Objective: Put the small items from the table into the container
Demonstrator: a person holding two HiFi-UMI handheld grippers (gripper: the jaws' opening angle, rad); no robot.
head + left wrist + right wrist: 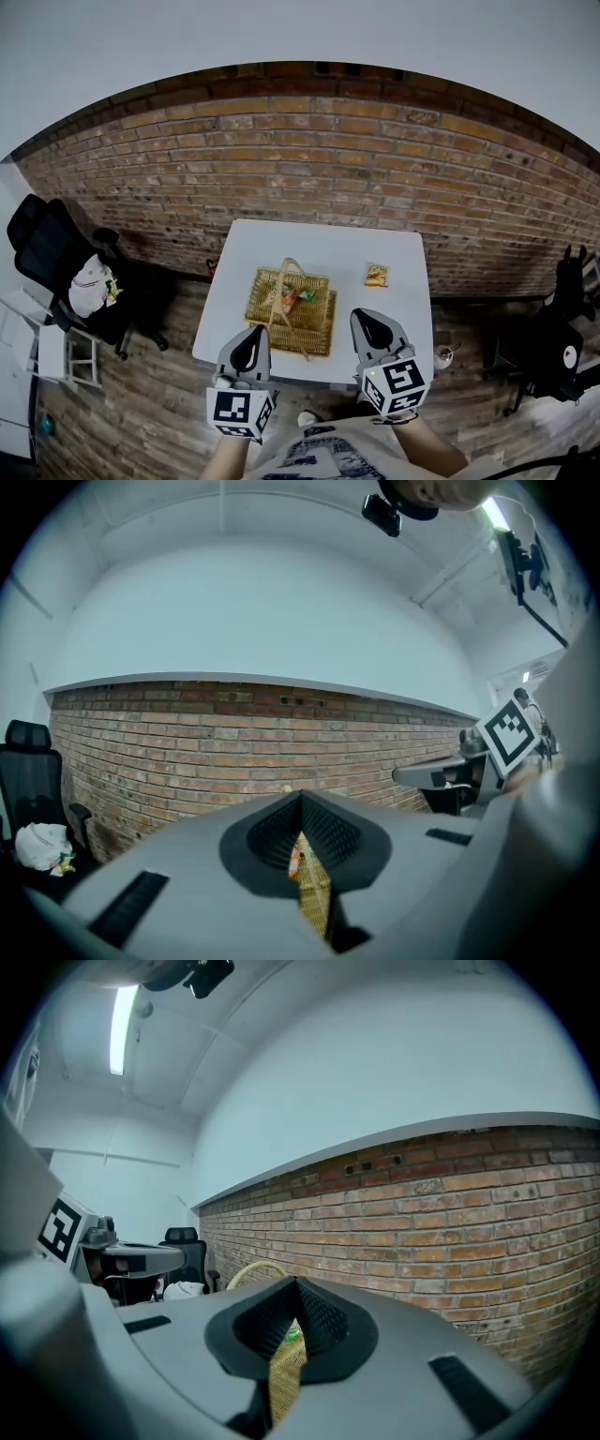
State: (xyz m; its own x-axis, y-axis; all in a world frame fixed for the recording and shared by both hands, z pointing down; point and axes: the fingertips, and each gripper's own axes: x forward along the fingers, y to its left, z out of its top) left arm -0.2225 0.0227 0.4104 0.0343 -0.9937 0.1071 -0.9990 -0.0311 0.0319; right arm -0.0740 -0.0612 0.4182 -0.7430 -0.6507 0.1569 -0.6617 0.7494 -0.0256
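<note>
jaws of left gripper (249,336) and right gripper (374,330) were pressed together, empty; one yellow packet (376,275) lay on the worktop (309,244) outside the basket (319,335), so the right gripper likely needed to open over it.

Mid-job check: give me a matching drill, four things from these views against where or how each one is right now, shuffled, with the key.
Things:
1. wicker basket
2. yellow packet
3. orange packet
4. right gripper

Places or states:
A. jaws shut, nothing held
B. lying inside the basket
C. on the bare white table, to the right of the basket
D. stands mid-table with its hoop handle up

Pairs: 1-D; 2-C; 3-B; 4-A
</note>
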